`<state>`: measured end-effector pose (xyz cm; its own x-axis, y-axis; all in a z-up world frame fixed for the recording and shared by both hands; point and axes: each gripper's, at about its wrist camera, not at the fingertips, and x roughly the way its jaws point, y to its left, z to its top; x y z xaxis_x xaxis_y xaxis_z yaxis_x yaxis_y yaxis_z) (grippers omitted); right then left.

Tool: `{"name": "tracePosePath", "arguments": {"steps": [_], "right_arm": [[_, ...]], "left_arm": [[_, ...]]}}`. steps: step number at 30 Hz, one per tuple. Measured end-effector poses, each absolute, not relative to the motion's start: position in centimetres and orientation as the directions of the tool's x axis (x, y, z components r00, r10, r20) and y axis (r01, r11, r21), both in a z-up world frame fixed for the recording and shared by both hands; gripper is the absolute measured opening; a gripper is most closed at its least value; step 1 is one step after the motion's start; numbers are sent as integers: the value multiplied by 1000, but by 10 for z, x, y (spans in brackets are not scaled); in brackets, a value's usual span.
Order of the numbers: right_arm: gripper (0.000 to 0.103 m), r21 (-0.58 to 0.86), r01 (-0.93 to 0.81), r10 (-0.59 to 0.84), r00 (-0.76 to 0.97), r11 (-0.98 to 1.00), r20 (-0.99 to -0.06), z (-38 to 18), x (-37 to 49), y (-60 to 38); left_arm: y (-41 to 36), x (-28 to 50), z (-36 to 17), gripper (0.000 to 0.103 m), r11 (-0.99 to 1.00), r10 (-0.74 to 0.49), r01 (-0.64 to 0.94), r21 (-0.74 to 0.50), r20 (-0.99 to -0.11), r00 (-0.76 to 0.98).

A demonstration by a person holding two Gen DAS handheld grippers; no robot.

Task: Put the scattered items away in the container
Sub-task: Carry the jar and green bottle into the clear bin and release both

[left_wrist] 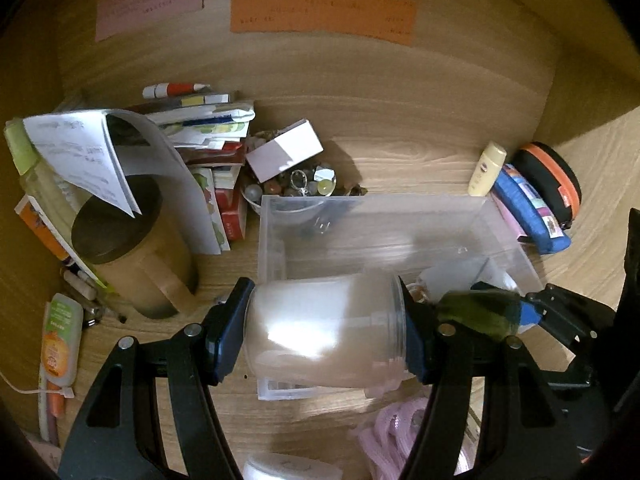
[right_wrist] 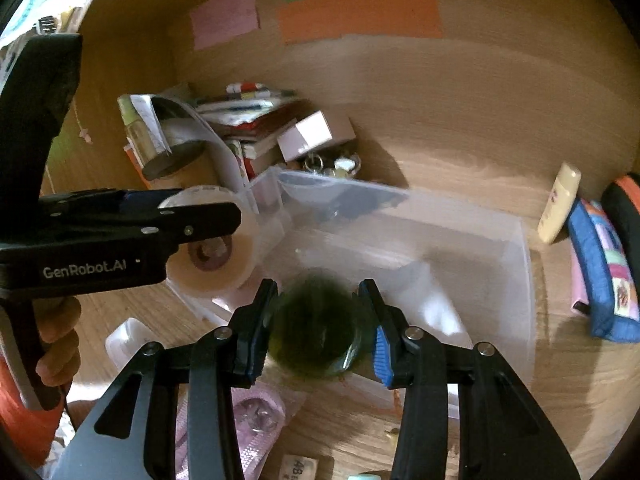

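Left gripper (left_wrist: 326,332): we are clamping the jar (left_wrist: 324,336) between its pads, bin (left_wrist: 508,232) just ahead. Right gripper (right_wrist: 318,320): we are pinching the green ball (right_wrist: 314,332) over that bin.

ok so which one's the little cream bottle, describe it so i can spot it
Find the clear plastic container in the middle of the wooden surface. Off its far right corner the cream bottle lies beside a blue pouch. It is the only pale, plain tube there; its neighbours are blue and black-and-orange.
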<state>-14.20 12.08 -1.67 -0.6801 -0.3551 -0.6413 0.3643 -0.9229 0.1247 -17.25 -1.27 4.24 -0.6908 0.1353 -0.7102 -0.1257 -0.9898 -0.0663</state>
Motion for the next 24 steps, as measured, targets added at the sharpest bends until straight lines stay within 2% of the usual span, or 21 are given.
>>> {"name": "tracePosePath", "arguments": {"steps": [12,17,22,24], "right_arm": [[39,134,366,-361,-672,-921,-646,-22,-142,122],[40,139,377,-373,-670,-916,-642,-21,-142,122],[40,144,377,-377,-672,-915,-637,-19,-139,125],[40,139,374,-372,-676,-917,-636,-17,-137,125]], "left_arm": [[-8,-174,34,67,-991,99,-130,-16,-740,-665],[-14,-171,30,69,-991,114,-124,-45,-758,-642],[-14,-157,37,70,-994,93,-109,-27,-739,-667],[-11,-147,41,76,-994,71,-107,4,-727,-683]]}}
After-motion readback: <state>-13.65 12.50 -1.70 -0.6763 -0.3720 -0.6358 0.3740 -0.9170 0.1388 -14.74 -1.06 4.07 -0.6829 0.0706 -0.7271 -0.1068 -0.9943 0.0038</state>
